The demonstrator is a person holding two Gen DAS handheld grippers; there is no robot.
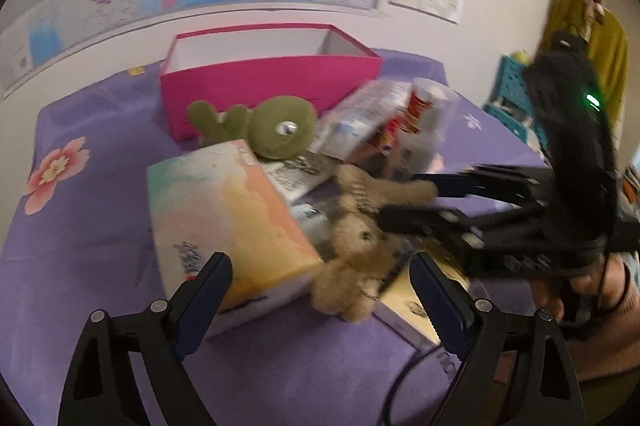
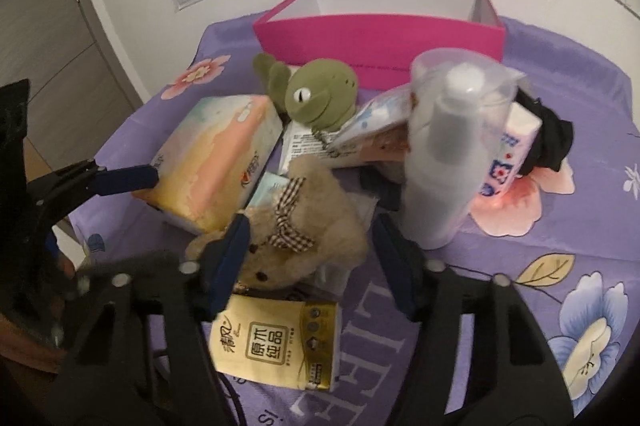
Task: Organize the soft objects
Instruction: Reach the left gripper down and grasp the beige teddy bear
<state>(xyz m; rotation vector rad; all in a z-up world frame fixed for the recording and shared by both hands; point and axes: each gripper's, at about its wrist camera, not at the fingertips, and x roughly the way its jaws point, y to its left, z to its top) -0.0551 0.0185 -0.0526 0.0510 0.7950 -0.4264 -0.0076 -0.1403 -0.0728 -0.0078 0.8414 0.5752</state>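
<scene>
Both grippers are hanging over a messy pile on a table (image 2: 520, 258) with a purple flowery cloth. The right gripper (image 2: 310, 250) is straddling the tan bear (image 2: 304, 226), which is lying in the middle of the pile, partly on a gold tissue pack (image 2: 276, 342); its left pad is touching the bear's head side, but the right one is sitting clear of the fur, so those jaws are not clamped on anything. The left gripper (image 1: 320, 290) is spread wide, released, with the corner of the pastel tissue box (image 1: 228, 218) and the bear's lower end (image 1: 352, 266) between its jaws. A green frog plush (image 2: 320, 98) is sitting behind the bear, leaning on other packs, just in front of the open pink box (image 2: 380, 34) at the back. A clear spray bottle (image 2: 448, 154) is standing tilted to the right of the bear, and something black and soft (image 2: 548, 138) is lying past it.
</scene>
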